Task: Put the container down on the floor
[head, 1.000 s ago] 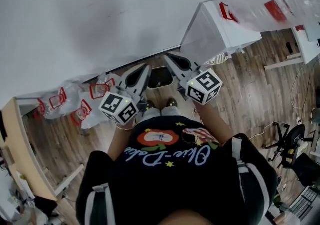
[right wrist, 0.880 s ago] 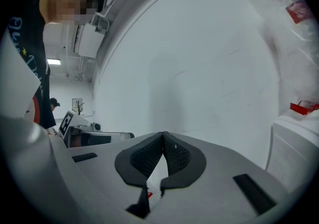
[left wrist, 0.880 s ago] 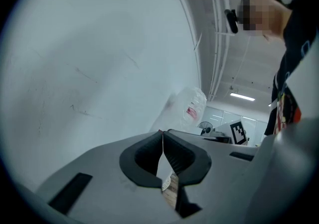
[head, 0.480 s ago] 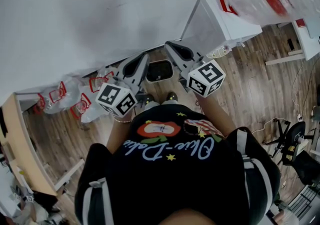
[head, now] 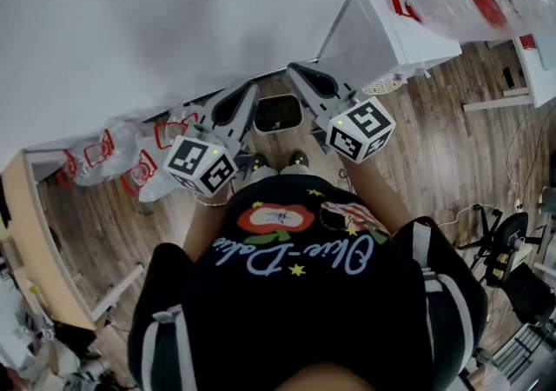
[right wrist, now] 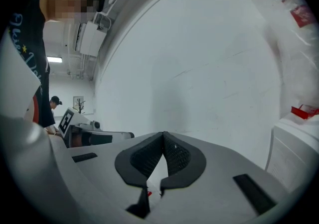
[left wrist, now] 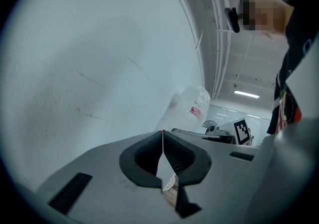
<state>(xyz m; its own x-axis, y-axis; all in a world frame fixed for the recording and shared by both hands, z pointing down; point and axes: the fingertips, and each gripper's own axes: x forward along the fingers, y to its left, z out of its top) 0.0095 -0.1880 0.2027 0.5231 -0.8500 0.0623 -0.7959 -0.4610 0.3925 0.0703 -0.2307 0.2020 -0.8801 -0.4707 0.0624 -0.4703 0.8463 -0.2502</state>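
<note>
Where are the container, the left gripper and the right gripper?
container (head: 278,113), head view, its dark middle.
left gripper (head: 250,85), head view, tips of shut fingers.
right gripper (head: 293,69), head view, tips of shut fingers.

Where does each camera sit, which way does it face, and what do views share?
Head view: on head, steeply down at container and floor; shirt, left gripper, right gripper show.
Left gripper view: on that gripper, facing wall; its shut jaws show.
Right gripper view: likewise, facing wall; its shut jaws show.
Shared: wall; each gripper view catches the other gripper.

White wall (head: 156,24) meets wood floor (head: 434,155).
</note>
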